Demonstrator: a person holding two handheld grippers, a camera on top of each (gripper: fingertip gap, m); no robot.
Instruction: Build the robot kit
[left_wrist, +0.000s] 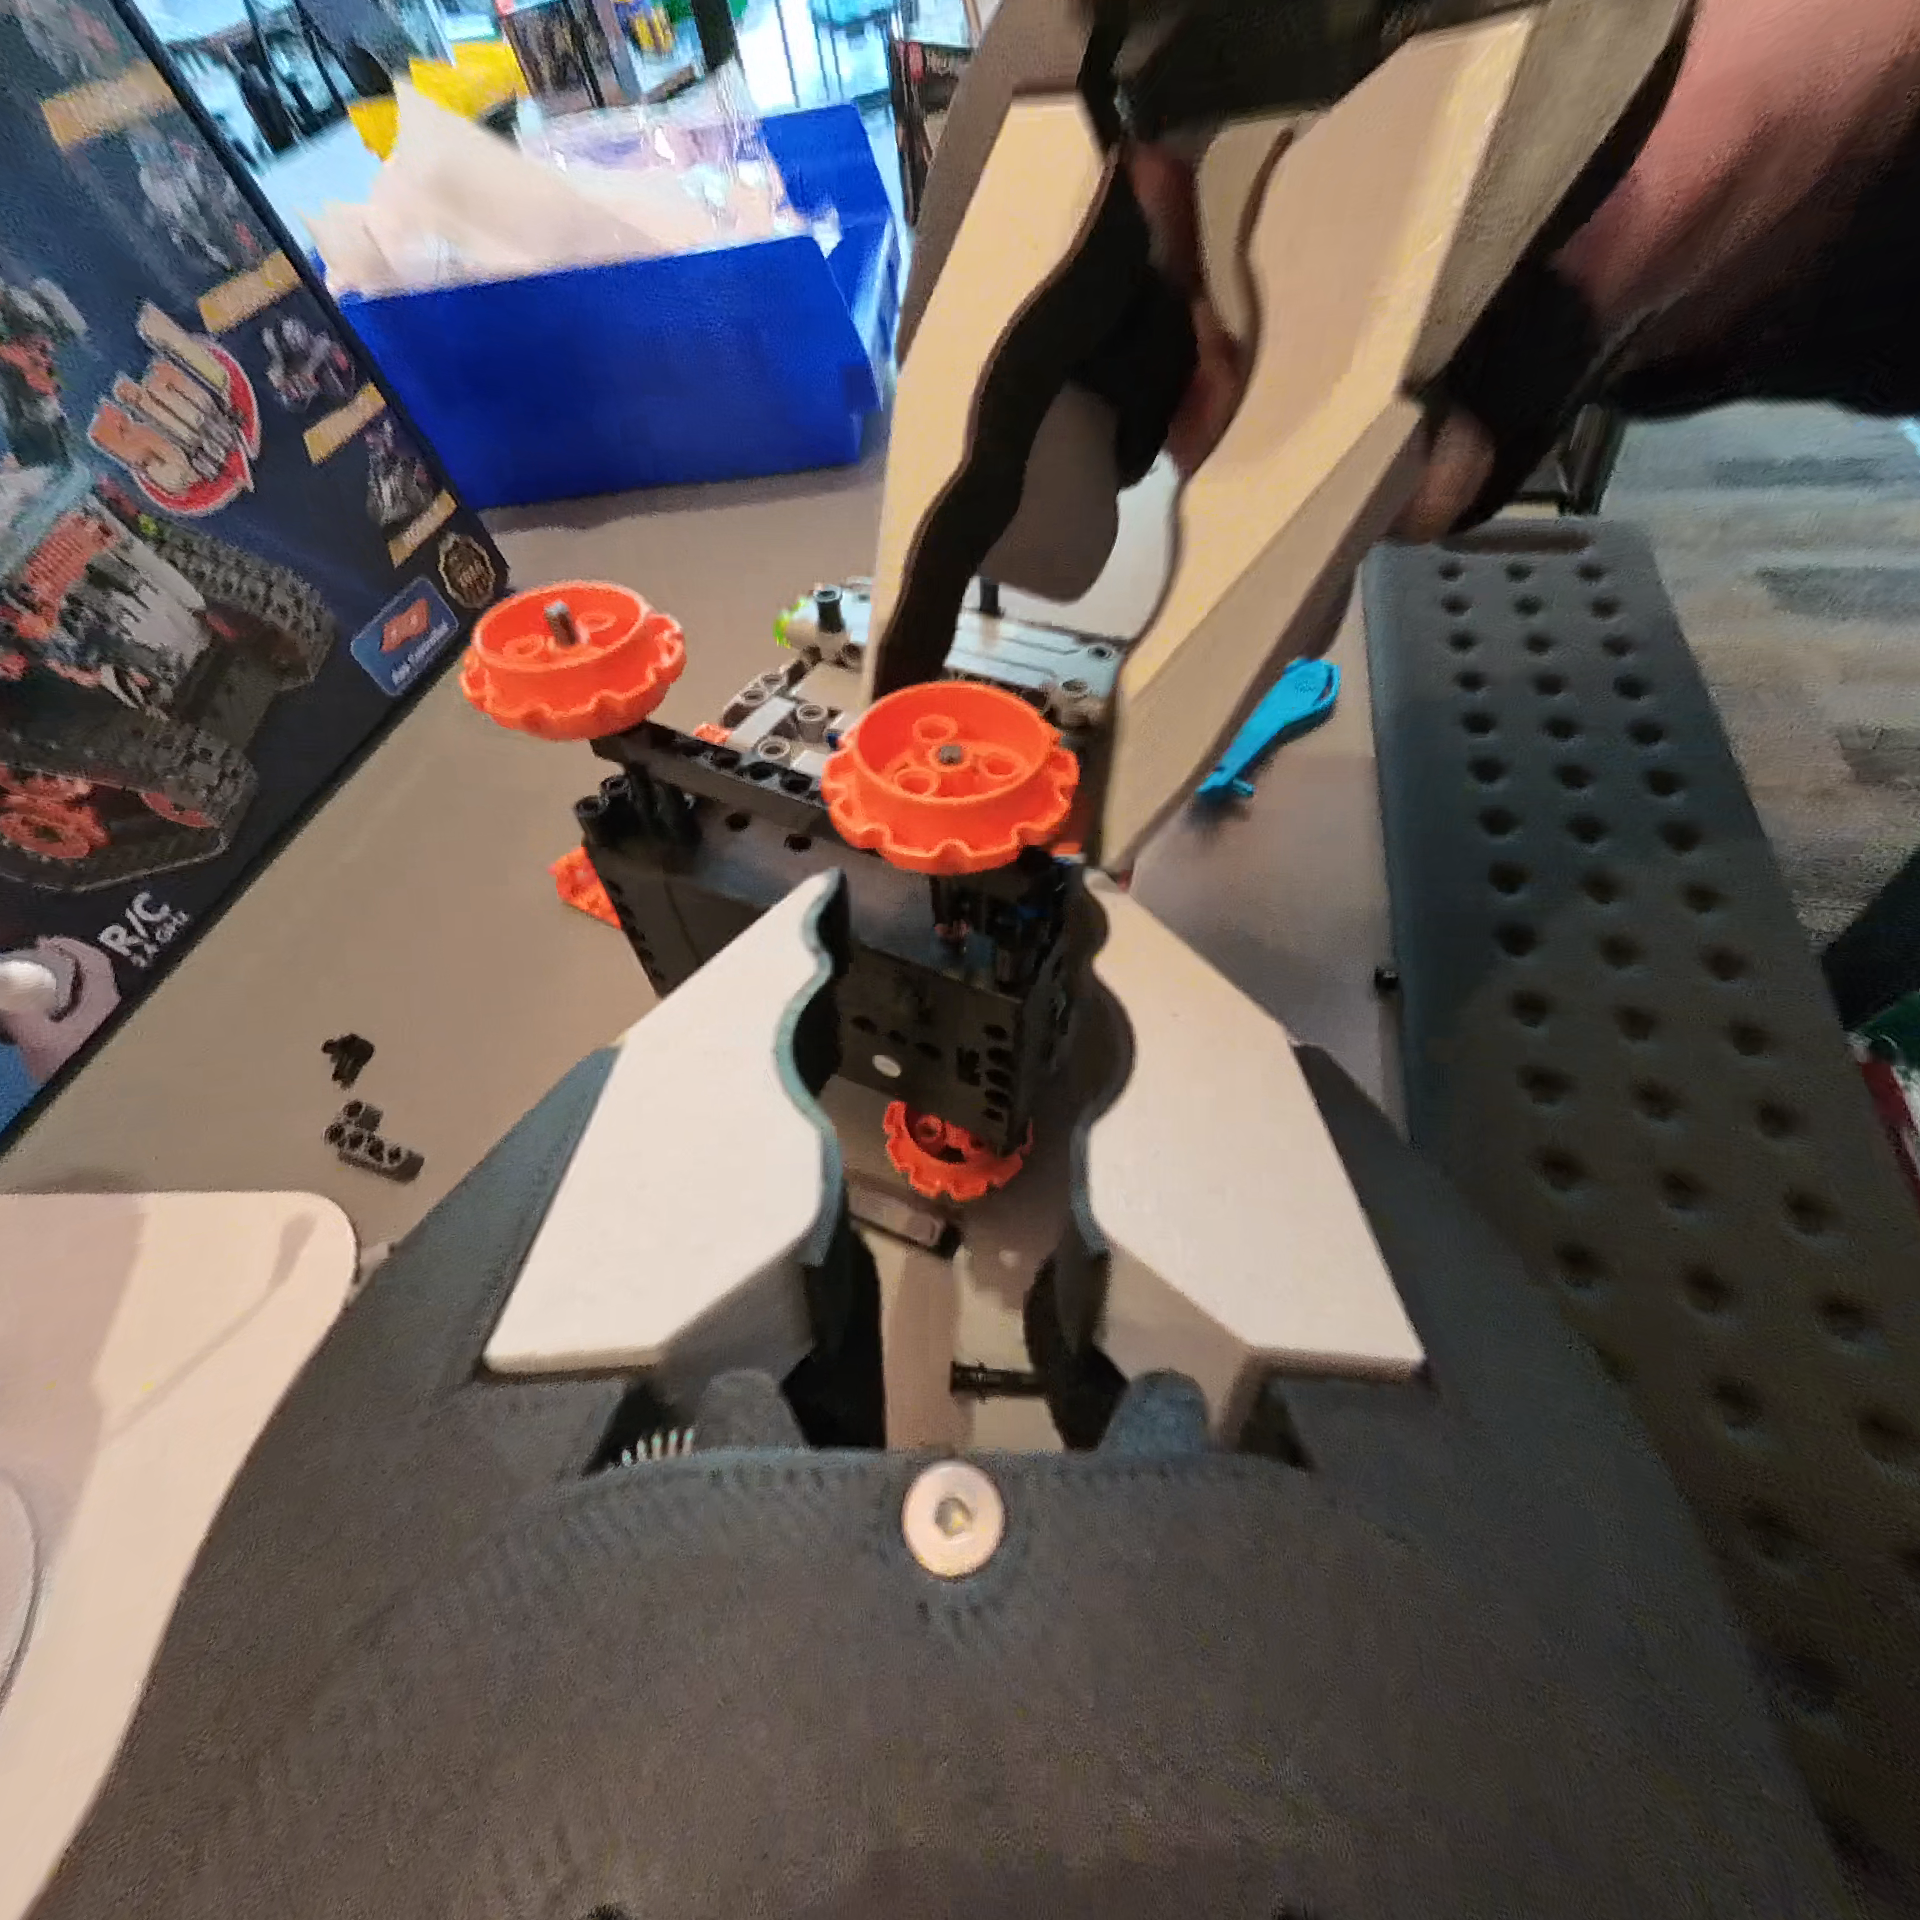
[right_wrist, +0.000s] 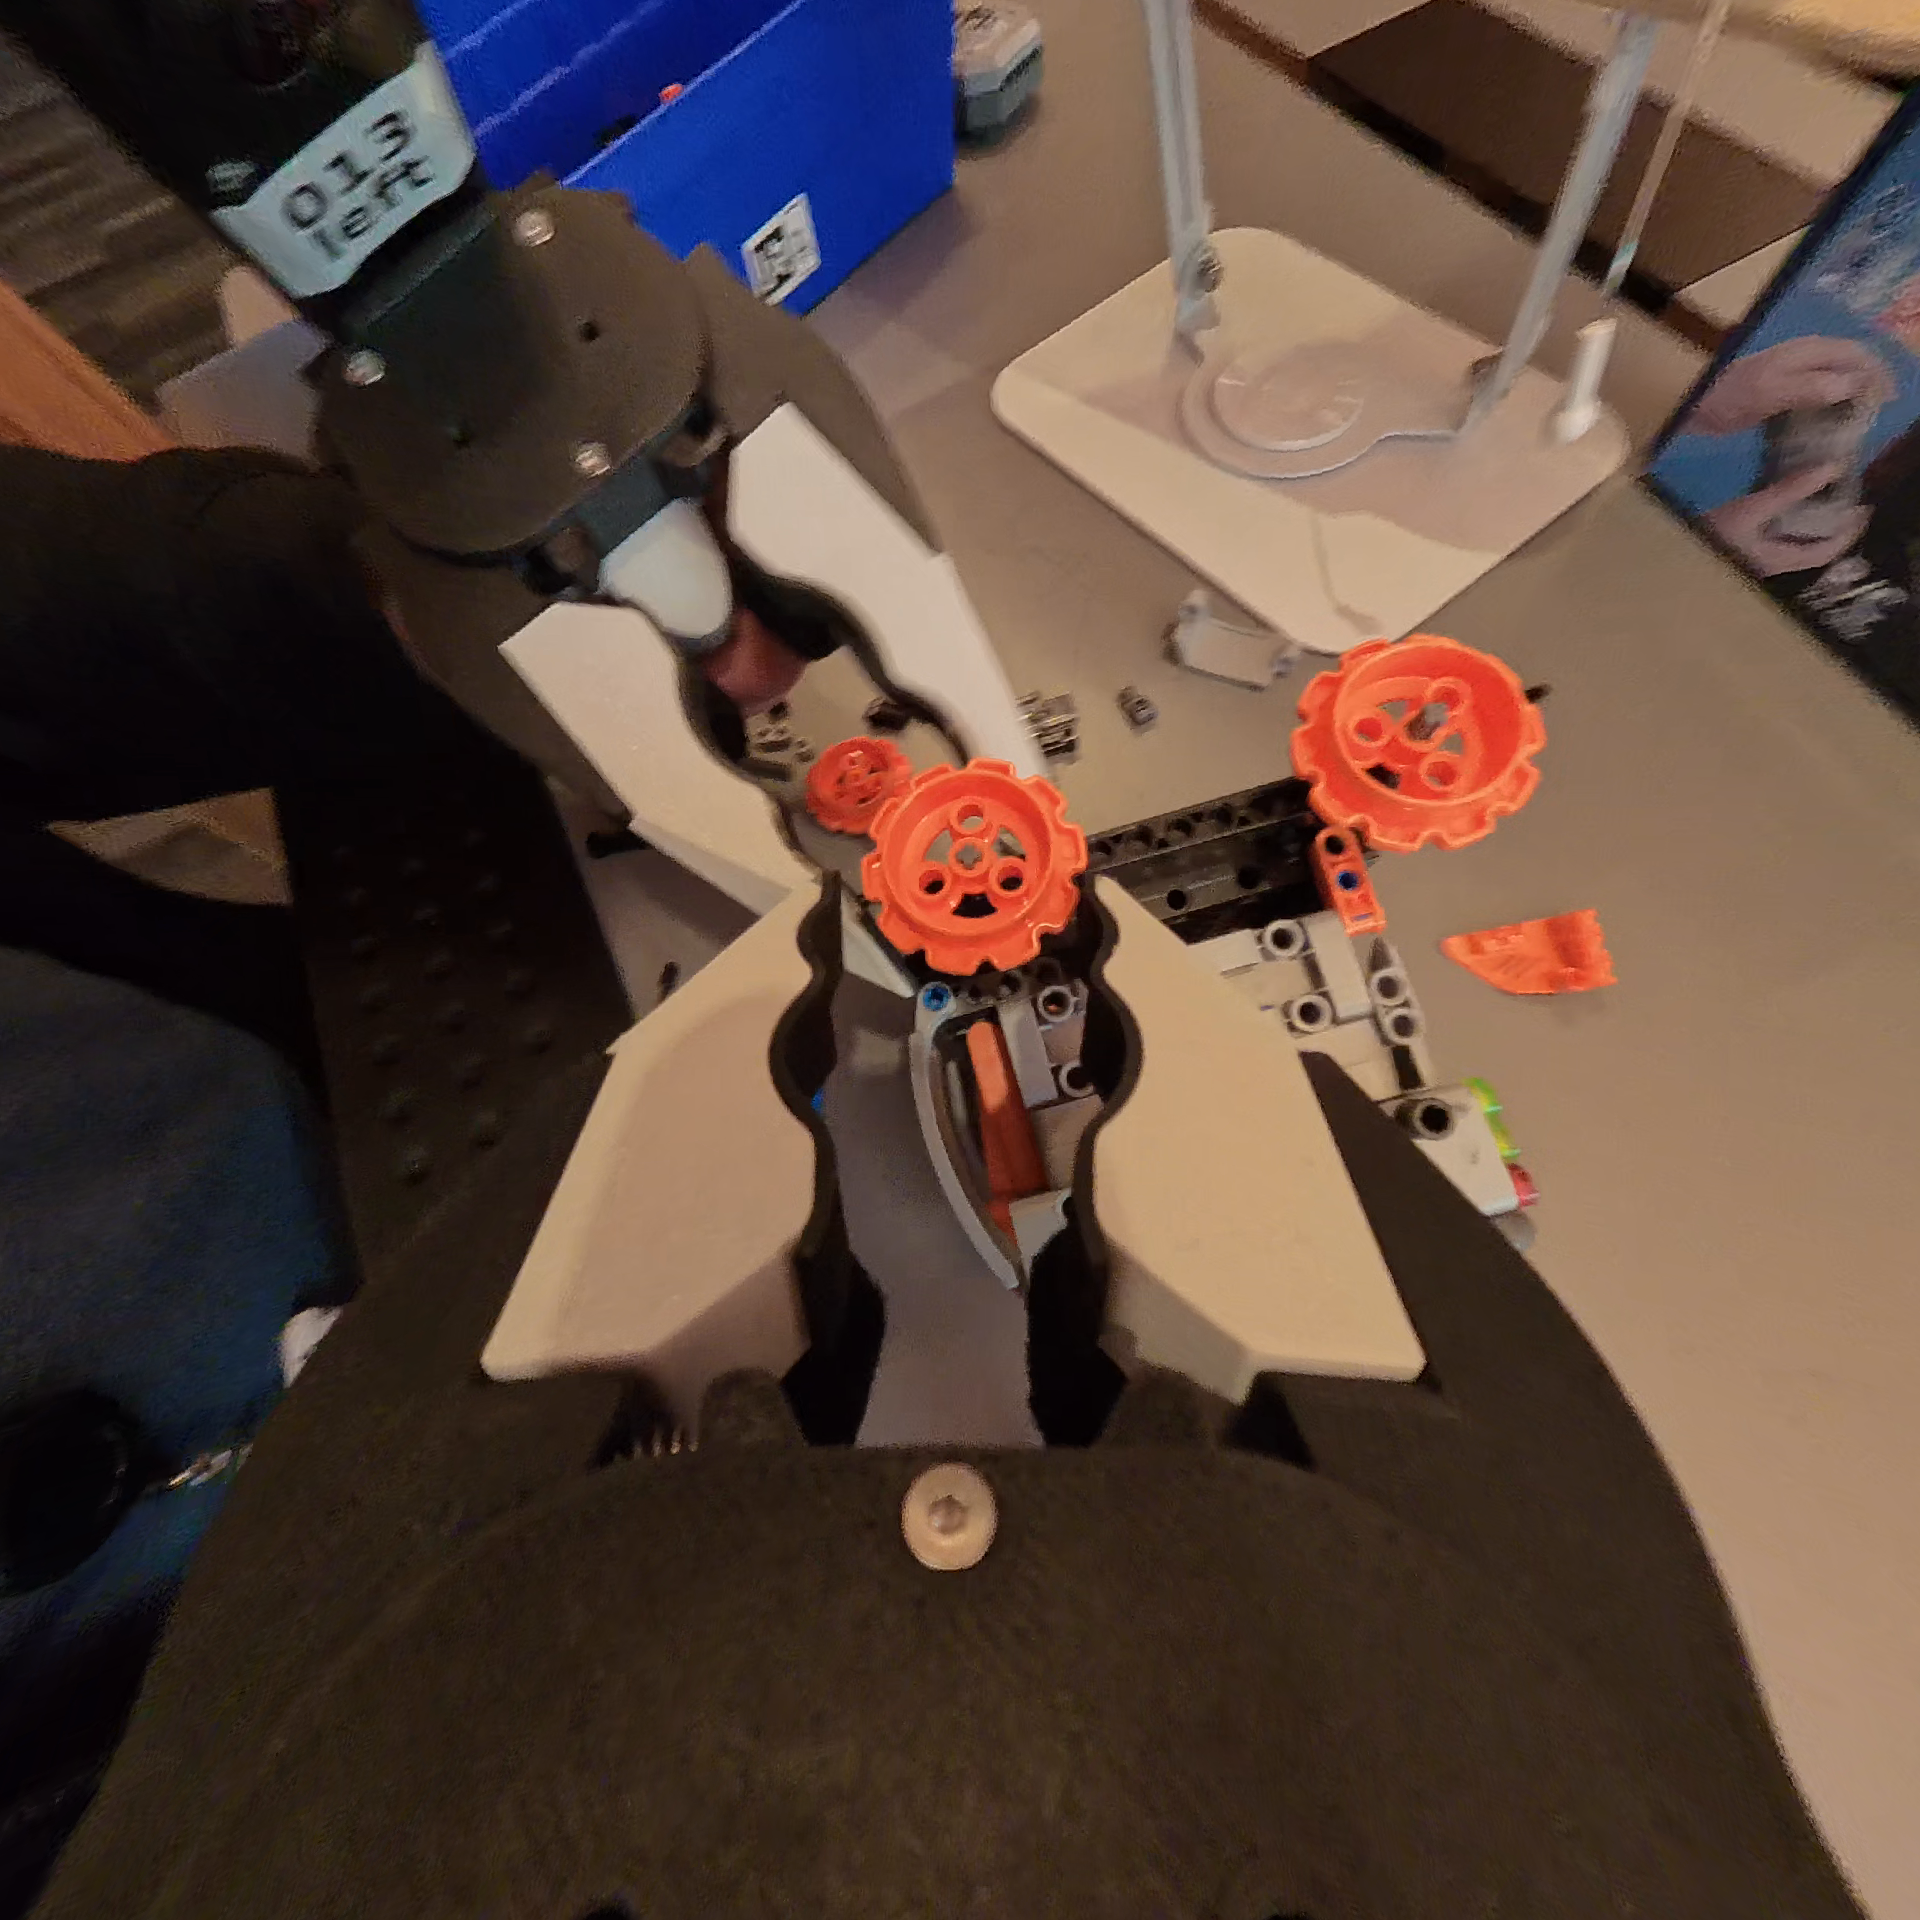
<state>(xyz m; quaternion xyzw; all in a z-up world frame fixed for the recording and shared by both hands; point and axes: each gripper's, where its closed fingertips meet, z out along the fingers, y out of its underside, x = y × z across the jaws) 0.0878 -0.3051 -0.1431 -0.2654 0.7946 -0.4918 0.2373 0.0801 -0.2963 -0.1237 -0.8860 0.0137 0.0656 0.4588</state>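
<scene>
Left wrist view, item one: the left gripper (left_wrist: 961, 894), its pale fingers (left_wrist: 717, 1122) closed on the black block end of a brick-built model (left_wrist: 831, 821) standing on the grey table (left_wrist: 395, 935). We count two large orange toothed wheels (left_wrist: 951, 774) on a black beam at the model's top and one small orange wheel (left_wrist: 951, 1148) low between the fingers.

Item two: the right gripper (right_wrist: 961, 904), coming down onto the model's far grey side; in its own view the fingers (right_wrist: 1226, 1143) bracket the grey and orange frame part just under one large wheel. Motion blur keeps us from confirming contact, so we cannot tell whether it grips or merely straddles.

Surroundings, as we see them:
- printed toy box (left_wrist: 187, 540), leaning at the table's left edge
- blue bin (left_wrist: 623, 374) holding white paper, behind the model
- blue plastic tool (left_wrist: 1273, 722), lying beyond the model
- loose black pieces (left_wrist: 369, 1138), beside the left gripper
- orange panel piece (right_wrist: 1532, 951), near the model
- white stand base (right_wrist: 1309, 436), farther back
- dark perforated slab (left_wrist: 1621, 935), at the right
</scene>
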